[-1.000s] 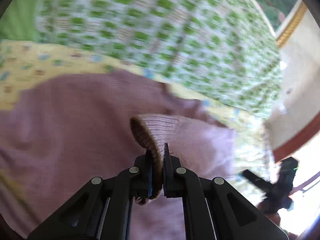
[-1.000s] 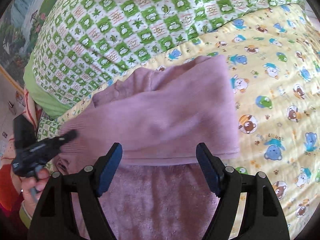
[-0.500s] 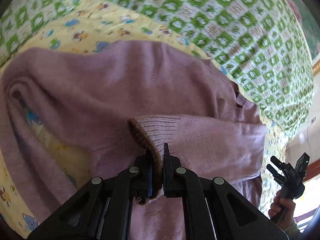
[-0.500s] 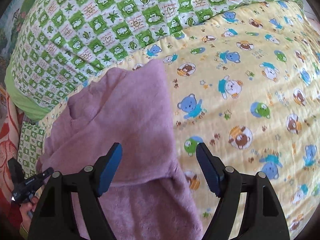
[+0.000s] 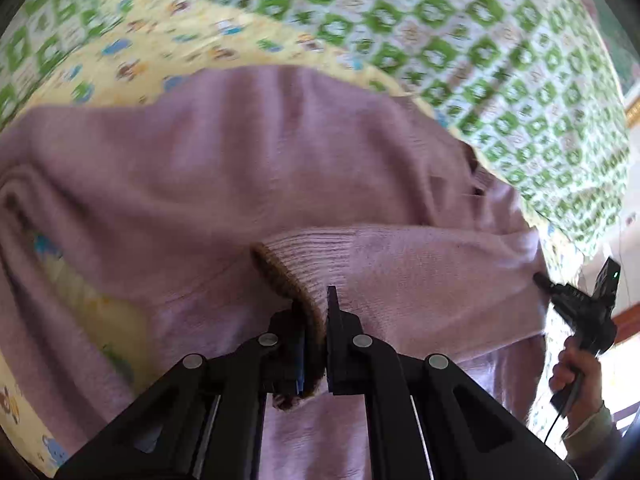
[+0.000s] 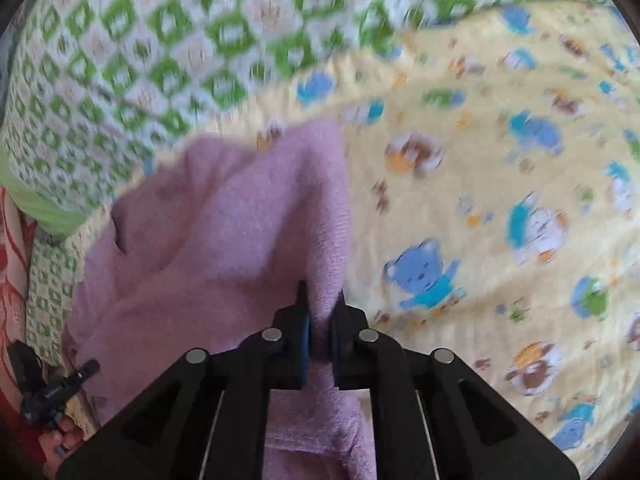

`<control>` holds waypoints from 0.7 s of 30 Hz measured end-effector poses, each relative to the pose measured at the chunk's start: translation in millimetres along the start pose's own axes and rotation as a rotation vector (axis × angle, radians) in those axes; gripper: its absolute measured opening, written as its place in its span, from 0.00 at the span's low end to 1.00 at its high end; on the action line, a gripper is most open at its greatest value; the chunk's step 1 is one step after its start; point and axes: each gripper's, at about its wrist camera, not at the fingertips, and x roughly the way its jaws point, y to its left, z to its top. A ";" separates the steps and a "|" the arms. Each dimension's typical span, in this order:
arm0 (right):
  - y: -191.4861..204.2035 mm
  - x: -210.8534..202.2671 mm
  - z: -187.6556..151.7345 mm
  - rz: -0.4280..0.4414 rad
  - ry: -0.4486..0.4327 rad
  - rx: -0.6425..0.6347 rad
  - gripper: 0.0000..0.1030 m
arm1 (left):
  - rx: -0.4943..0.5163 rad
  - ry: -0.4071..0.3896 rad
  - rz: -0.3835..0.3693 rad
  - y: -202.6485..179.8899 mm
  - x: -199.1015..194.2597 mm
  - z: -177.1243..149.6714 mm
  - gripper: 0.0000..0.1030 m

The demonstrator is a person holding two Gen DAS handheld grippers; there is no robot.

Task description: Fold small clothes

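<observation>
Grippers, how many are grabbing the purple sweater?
2. The left gripper pinches the purple sweater at its ribbed cuff. The right gripper pinches the sweater's side edge, next to the yellow bear blanket.

Yellow blanket [image 6: 500, 200] w/ cartoon bears & animals in blue, brown, green covers most of right wrist view; also upper left in left wrist view [image 5: 132, 60]. Green-white checked quilt [image 6: 168, 40] lies beyond it, touching its far edge. Red patterned fabric [image 6: 14, 280] at far left.
</observation>
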 end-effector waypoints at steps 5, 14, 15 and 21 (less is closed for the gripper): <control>-11.6 -12.0 3.1 -0.094 -0.031 -0.022 0.07 | 0.043 0.040 0.049 -7.7 26.9 -2.3 0.06; -5.0 -20.6 -11.0 -0.121 -0.034 0.029 0.47 | -0.025 0.059 0.056 9.2 -15.5 -17.5 0.40; -1.9 -28.0 -12.8 -0.108 -0.049 0.027 0.48 | -0.032 0.043 0.060 12.1 -27.5 -21.2 0.43; 18.5 -59.9 -46.4 -0.009 -0.056 0.013 0.49 | -0.110 -0.035 0.133 41.2 -99.6 -49.2 0.56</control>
